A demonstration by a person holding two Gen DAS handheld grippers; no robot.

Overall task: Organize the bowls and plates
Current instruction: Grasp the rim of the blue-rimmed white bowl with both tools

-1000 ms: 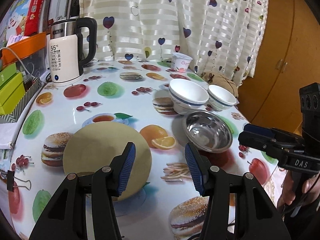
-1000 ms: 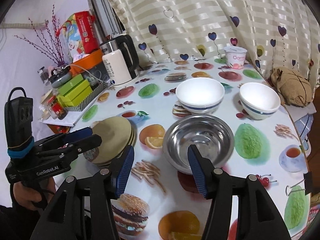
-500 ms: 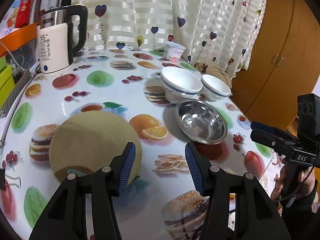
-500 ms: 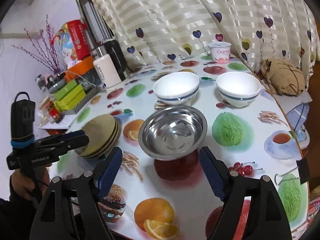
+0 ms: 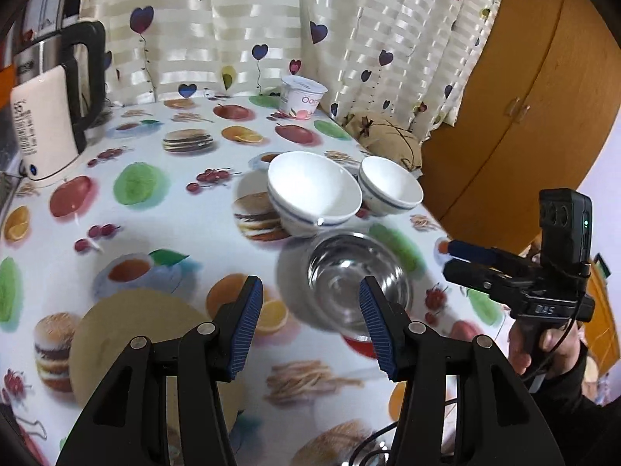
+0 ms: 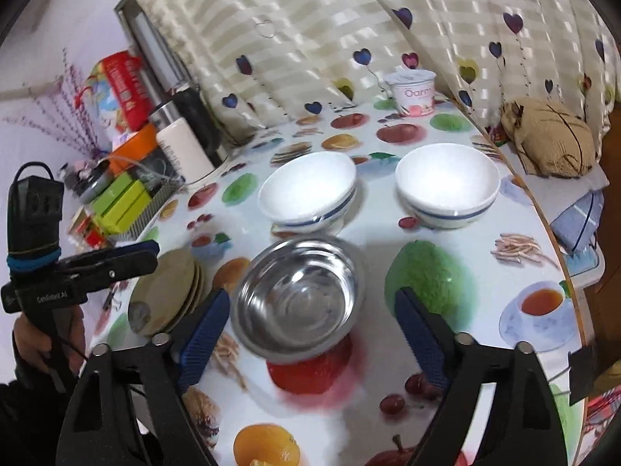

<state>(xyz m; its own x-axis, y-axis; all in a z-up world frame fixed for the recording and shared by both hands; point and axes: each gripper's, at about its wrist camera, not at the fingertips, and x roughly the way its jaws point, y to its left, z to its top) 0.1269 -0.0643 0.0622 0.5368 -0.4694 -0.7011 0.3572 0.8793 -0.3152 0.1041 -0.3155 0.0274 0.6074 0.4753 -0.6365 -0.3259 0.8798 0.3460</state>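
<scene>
- Table [image 6: 458,419]: fruit-print cloth, all the dishes on it.
- Stack of tan plates [image 6: 167,295]: left of the steel bowl [image 6: 299,303].
- Two white bowls [image 6: 306,190] [image 6: 446,184]: just behind the steel bowl.
- Right gripper [image 6: 310,334]: spread and empty, jaws just narrowed, steel bowl lined up between them; approach step, I judge. Next: lower over its rim, then close.
- Left gripper [image 5: 310,318]: half spread, holding nothing.

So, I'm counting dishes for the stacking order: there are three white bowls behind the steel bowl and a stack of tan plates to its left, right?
Not quite: there are two white bowls, not three, as the right wrist view shows. They do sit behind the steel bowl, with the stack of tan plates to its left.
</scene>
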